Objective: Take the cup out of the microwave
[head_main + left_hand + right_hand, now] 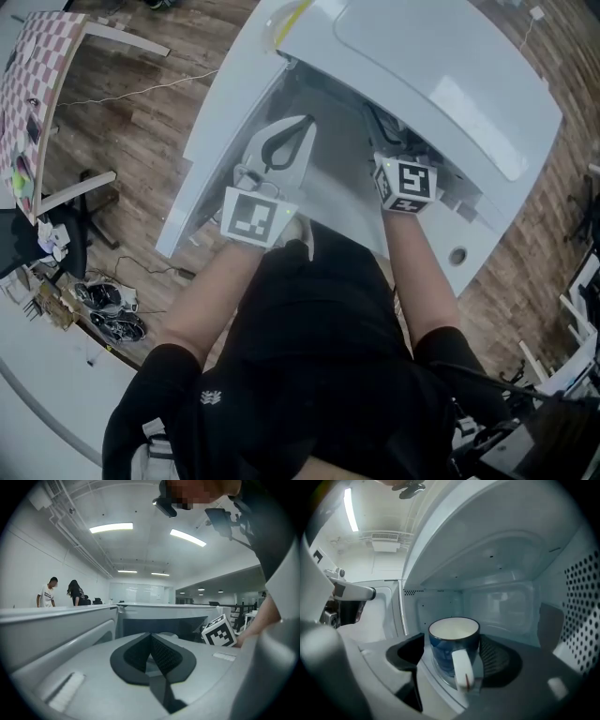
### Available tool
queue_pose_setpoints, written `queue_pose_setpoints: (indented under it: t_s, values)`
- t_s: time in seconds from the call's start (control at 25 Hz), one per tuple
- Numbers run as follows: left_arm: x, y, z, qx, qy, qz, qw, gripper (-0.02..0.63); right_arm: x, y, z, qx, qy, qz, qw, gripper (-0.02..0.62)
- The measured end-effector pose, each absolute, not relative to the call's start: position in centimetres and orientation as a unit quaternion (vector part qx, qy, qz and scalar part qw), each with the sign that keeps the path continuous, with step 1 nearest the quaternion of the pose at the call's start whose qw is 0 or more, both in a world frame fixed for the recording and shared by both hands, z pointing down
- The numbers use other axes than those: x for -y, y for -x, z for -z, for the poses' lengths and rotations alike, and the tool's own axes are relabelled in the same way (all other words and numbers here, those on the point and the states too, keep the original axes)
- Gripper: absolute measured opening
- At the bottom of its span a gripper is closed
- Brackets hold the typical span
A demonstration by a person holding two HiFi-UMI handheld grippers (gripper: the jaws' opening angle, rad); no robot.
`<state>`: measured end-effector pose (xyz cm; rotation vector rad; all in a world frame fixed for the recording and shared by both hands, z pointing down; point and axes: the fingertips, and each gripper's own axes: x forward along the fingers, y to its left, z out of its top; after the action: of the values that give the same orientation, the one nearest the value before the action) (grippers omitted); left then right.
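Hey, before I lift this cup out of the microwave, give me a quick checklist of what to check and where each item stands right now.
1. The microwave door swung clear: ok.
2. The cup sits between the fingers of the right gripper: ok.
3. Fingers pressing on the cup: not ok, they stand wide apart.
4. Cup upright: ok; its handle faces the gripper.
5. Liquid in the cup that could spill: cannot tell.
6. The left gripper out of the way: ok, it is shut, empty and outside the microwave.
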<state>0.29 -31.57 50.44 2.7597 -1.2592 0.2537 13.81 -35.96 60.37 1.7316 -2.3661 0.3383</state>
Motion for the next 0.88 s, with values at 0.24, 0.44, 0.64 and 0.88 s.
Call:
queue_pose_setpoints:
  t_s: [0.24, 0.44, 0.64, 0.88]
  values:
    - [31.9, -0.2, -50.9, 0.416, -0.903, -0.088, 0.052, 0.004, 36.9, -13.9, -60.9, 0.797, -0.584, -0.115, 0.098, 0.359]
    - [32.3, -0.2, -50.8, 0.418, -0.903, -0.089, 0.053, 0.005, 37.4, -13.6, -60.9, 0.799, -0.583, -0.107, 0.101, 0.359]
    - [32.7, -0.2, -51.0, 0.42, -0.901, -0.094, 0.053, 0.005, 37.9, -13.2, -60.7, 0.802, -0.581, -0.098, 0.098, 0.359]
    - [32.9, 0.1, -51.1, 0.425, -0.898, -0.096, 0.055, 0.003, 38.3, -12.8, -61.0, 0.804, -0.578, -0.099, 0.099, 0.391]
